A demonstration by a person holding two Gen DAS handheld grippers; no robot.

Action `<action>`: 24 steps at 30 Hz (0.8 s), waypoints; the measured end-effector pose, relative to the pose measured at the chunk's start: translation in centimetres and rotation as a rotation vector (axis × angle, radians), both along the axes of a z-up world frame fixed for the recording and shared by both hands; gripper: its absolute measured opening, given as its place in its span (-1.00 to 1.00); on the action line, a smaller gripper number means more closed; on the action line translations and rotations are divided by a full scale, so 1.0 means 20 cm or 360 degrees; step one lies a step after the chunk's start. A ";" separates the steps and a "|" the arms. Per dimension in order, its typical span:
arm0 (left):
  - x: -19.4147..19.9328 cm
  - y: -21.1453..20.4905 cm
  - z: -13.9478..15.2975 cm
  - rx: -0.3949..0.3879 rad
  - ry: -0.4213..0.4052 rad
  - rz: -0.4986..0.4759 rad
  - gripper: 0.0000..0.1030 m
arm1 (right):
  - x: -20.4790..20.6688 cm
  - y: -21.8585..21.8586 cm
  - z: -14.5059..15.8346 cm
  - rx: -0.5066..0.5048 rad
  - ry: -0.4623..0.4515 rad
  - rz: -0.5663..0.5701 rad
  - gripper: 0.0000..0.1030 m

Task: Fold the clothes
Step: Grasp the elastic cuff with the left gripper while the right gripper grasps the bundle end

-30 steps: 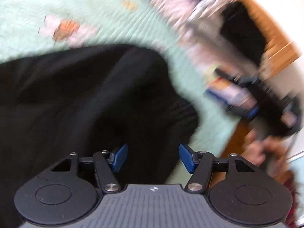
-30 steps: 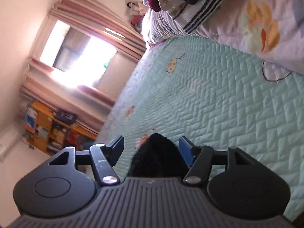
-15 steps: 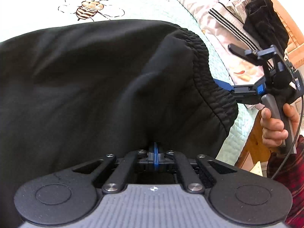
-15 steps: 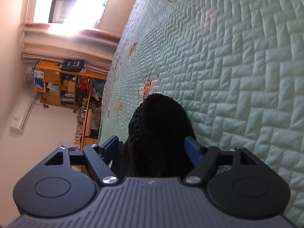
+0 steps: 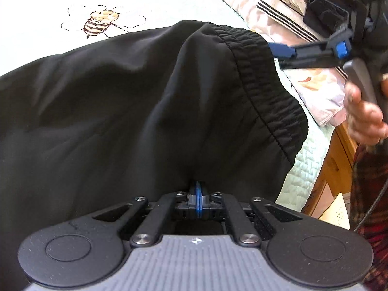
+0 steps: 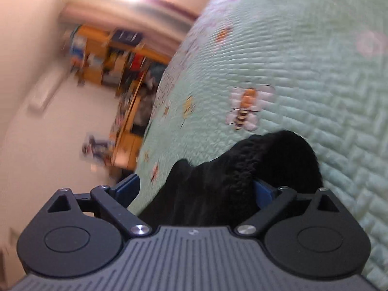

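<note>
Left gripper point(image 5: 198, 195) pinched flat on the near edge of the black trousers point(image 5: 121, 101), blue pads pressed together with fabric trapped between, so cloth tents up into a ridge running toward the elastic waistband point(image 5: 262, 77). Right gripper point(image 6: 196, 189) spread apart, straddling the waistband end from the far side, gathered elastic lying between the pads but not yet squeezed; seen from left wrist view as blue tip point(image 5: 281, 49) just touching the waistband corner, held by a hand point(image 5: 363, 116). Trousers spread over the mint quilted bedspread point(image 6: 315, 60), waistband end near the bed edge, most of the garment flat on the quilt apart from the lifted ridge. Likely reason for the two-point hold: one anchor per waistband side keeps the edge taut and level for lifting or doubling over. Cannot tell from this whether the garment is being laid out or already mid-fold. Right wrist view motion-blurred, so pad contact on that side uncertain. Pile of other clothes point(image 5: 286, 17) further up the bed, well clear of the work.
</note>
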State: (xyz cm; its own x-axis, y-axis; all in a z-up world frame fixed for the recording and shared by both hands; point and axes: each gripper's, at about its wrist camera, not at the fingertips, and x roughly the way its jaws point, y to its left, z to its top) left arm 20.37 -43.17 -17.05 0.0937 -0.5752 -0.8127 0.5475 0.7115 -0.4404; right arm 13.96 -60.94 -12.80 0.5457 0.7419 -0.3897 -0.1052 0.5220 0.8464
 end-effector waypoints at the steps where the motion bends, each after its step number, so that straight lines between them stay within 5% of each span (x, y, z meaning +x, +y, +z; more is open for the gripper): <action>1: 0.00 0.00 0.00 -0.0002 0.0003 -0.0001 -0.94 | 0.01 0.02 0.03 -0.0063 0.0004 0.0018 0.86; 6: 0.00 0.01 0.00 0.0001 0.0001 -0.0018 -0.94 | -0.02 0.01 0.03 -0.0120 -0.0010 0.0063 0.85; 12: -0.01 -0.01 -0.01 0.0008 -0.0018 -0.0031 -0.94 | -0.19 -0.13 -0.06 -0.0266 0.0102 -0.0146 0.85; 24: 0.01 -0.04 -0.02 -0.0011 -0.0003 -0.0034 -0.94 | -0.32 -0.16 -0.24 0.0028 0.0243 -0.0062 0.85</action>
State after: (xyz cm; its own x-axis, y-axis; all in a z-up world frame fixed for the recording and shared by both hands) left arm 20.58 -44.00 -17.39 0.0829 -0.5826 -0.8085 0.5634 0.6966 -0.4442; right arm 7.63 -64.16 -17.57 0.5097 0.7287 -0.4574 0.0452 0.5082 0.8601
